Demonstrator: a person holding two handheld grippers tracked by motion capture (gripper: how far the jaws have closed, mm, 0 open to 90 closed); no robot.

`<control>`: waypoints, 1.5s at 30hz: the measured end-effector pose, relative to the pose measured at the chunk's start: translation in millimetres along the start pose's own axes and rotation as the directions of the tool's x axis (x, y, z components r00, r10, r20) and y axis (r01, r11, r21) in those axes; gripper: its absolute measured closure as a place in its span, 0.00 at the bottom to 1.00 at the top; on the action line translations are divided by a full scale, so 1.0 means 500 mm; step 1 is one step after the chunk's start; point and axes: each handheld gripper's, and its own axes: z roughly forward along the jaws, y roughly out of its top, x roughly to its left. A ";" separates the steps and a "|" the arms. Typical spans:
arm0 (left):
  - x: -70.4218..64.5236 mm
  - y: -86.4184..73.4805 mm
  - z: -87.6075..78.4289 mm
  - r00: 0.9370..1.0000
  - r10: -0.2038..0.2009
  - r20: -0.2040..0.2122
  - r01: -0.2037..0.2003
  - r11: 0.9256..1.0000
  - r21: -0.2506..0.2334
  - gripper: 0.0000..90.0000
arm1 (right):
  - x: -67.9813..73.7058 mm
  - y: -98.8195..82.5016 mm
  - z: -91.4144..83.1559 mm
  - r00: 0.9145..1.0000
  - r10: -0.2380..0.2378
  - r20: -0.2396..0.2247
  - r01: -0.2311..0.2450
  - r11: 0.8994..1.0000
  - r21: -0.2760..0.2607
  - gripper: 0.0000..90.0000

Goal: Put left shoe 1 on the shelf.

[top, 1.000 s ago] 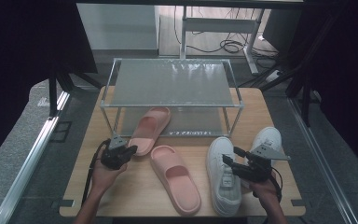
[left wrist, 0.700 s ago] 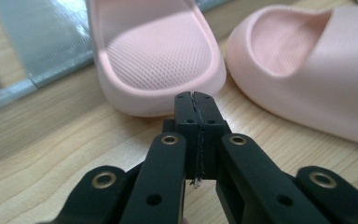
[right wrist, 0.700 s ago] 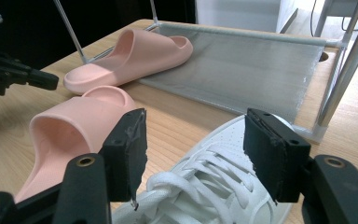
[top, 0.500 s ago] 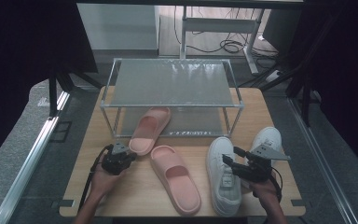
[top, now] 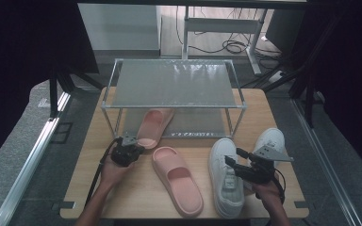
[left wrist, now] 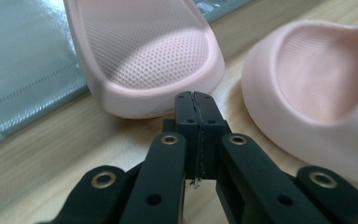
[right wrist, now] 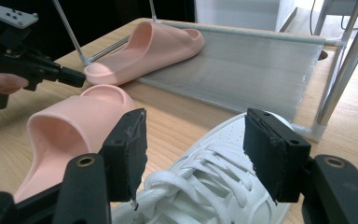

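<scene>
One pink slide (top: 153,126) lies on the rack's lower shelf with its heel toward me (left wrist: 154,51). My left gripper (top: 139,149) is shut and empty, its tips (left wrist: 196,99) right at that heel's rim. A second pink slide (top: 176,179) lies on the table between the grippers (left wrist: 321,84). My right gripper (top: 231,163) is open over the laces of a white sneaker (top: 226,181), with its jaws (right wrist: 193,144) either side of the laces and not pressing on them. The other white sneaker (top: 271,141) sits behind that hand.
A metal rack with a mesh top shelf (top: 174,82) stands at the back of the wooden table (top: 89,179). Its thin legs (right wrist: 340,60) rise near the sneaker's toe. Dark floor and cables lie beyond the table.
My left gripper has slid a little to the right and down, closing in on the heel of the slide on the rack. The right gripper has stayed put.
</scene>
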 end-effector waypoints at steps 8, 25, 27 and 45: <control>0.003 0.027 0.029 1.000 0.022 0.009 -0.022 1.000 -0.003 1.00 | -0.001 -0.001 0.001 1.000 0.003 0.002 -0.003 1.000 0.002 0.44; 0.005 0.075 0.082 0.996 0.048 0.081 -0.046 0.999 -0.018 1.00 | -0.003 -0.003 0.003 1.000 0.002 0.007 -0.002 1.000 0.005 0.44; 0.005 0.074 0.085 0.995 0.042 0.090 -0.040 0.999 -0.023 0.99 | -0.004 -0.003 0.003 1.000 0.004 0.007 -0.004 1.000 0.008 0.44; 0.064 0.040 0.060 0.996 -0.085 -0.014 0.085 0.996 -0.033 1.00 | -0.005 -0.005 0.003 1.000 0.006 0.012 -0.006 1.000 0.008 0.44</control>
